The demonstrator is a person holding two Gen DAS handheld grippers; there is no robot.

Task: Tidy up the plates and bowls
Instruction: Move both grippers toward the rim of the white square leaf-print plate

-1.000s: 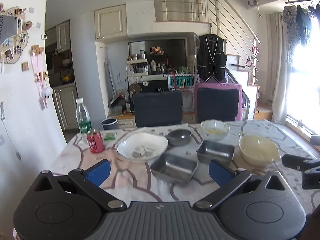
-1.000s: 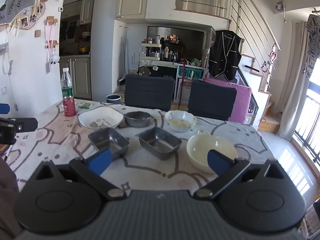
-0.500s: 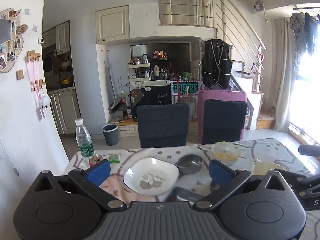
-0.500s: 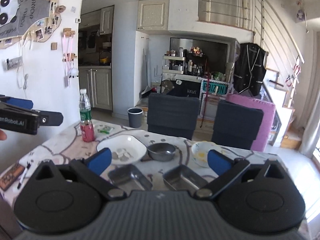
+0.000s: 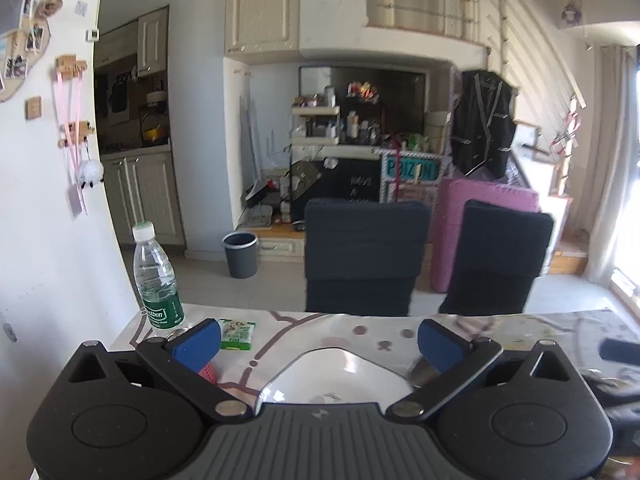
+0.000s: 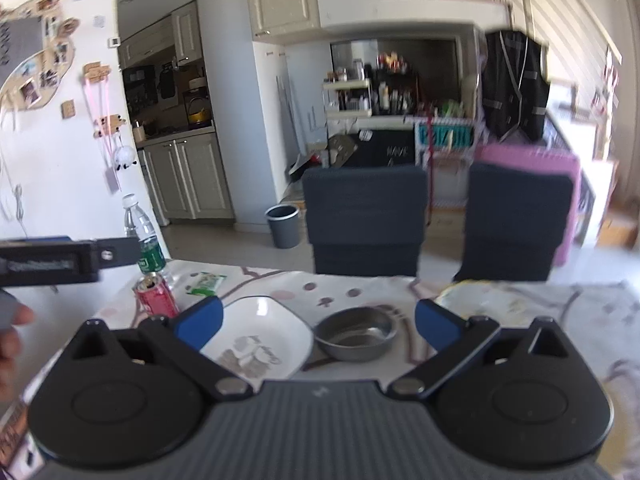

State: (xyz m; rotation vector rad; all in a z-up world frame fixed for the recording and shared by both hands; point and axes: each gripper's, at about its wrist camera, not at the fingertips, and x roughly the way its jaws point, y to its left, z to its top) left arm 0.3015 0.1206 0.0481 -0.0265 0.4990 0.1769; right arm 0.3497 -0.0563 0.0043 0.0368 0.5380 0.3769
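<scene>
Left gripper (image 5: 319,340): you hold it spread, empty, above the white plate (image 5: 336,376).
Right gripper (image 6: 318,318): spread, empty, above the steel bowl (image 6: 356,336).

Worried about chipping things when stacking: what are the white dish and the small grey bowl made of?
White dish: likely glazed ceramic, glossy with a dark rim line. Grey bowl: apparently stainless steel, dull metallic sheen with reflections, so unlikely to chip.

Left tool (image 5: 319,340) gapes empty above the white bowl (image 5: 336,378).
</scene>
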